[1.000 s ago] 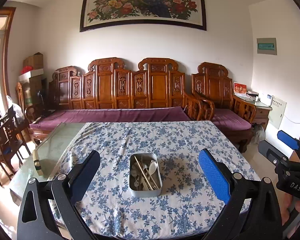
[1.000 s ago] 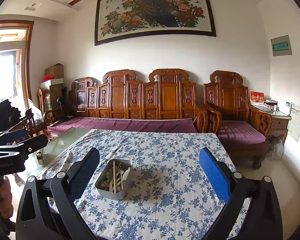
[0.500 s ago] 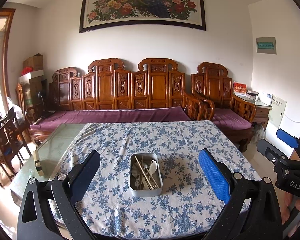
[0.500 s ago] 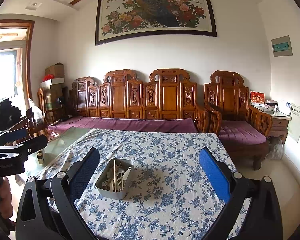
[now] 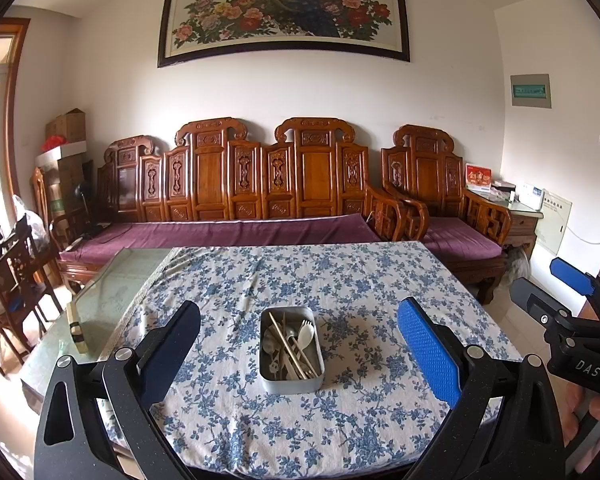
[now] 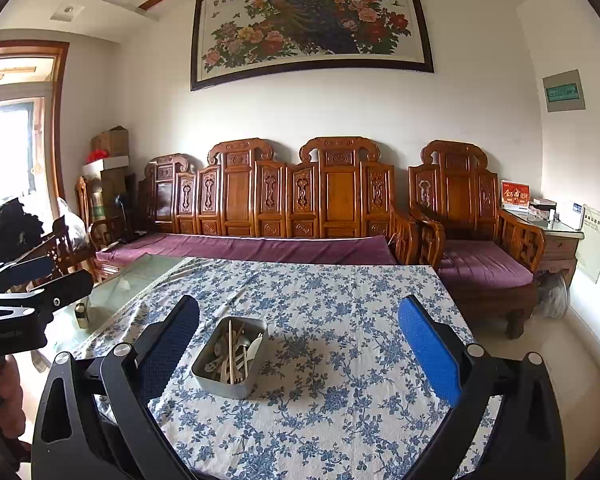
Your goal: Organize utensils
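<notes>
A rectangular metal tin (image 5: 292,350) of mixed utensils (image 5: 290,344) is framed by the wide-spread, empty left gripper (image 5: 298,346) and right gripper (image 6: 298,346) above the floral-clothed surface (image 5: 340,280).

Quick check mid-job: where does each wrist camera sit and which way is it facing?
Left wrist: behind the open left tongs, facing the tin and sofa; right tongs at right edge.
Right wrist: behind the open right tongs, same heading; tin sits left of centre; left tongs at left edge.
Shared: tin, tablecloth, sofa, painting.
</notes>
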Motion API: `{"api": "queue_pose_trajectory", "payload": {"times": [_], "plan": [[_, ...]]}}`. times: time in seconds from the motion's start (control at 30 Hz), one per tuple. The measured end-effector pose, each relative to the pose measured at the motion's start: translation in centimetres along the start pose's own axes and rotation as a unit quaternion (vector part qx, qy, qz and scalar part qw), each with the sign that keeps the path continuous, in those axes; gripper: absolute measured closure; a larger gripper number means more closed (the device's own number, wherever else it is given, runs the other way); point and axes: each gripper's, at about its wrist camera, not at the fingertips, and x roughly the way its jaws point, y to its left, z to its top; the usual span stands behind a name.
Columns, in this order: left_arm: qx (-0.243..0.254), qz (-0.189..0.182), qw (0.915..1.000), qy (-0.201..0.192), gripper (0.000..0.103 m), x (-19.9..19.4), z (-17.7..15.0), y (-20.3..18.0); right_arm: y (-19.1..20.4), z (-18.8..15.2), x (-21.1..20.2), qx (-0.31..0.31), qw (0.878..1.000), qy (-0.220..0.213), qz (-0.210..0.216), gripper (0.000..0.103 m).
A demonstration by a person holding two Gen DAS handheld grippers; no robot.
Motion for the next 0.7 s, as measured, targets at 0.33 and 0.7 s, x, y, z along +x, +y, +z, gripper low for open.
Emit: {"api": "queue_pose_trajectory", "payload": {"times": [0.33,0.7], "plan": [[0.002,-0.001,1.0000,0.000,0.008,-0.22,0.20,0.02,0.22,0.03,0.03,0.001,1.000,0.002,0.001,0.003],[0.003,-0.002,1.0000,-0.001,0.008,-0.33,0.31,0.01,0.30,-0.04,0.14,0.002,1.000,0.003,0.000,0.003]]}}
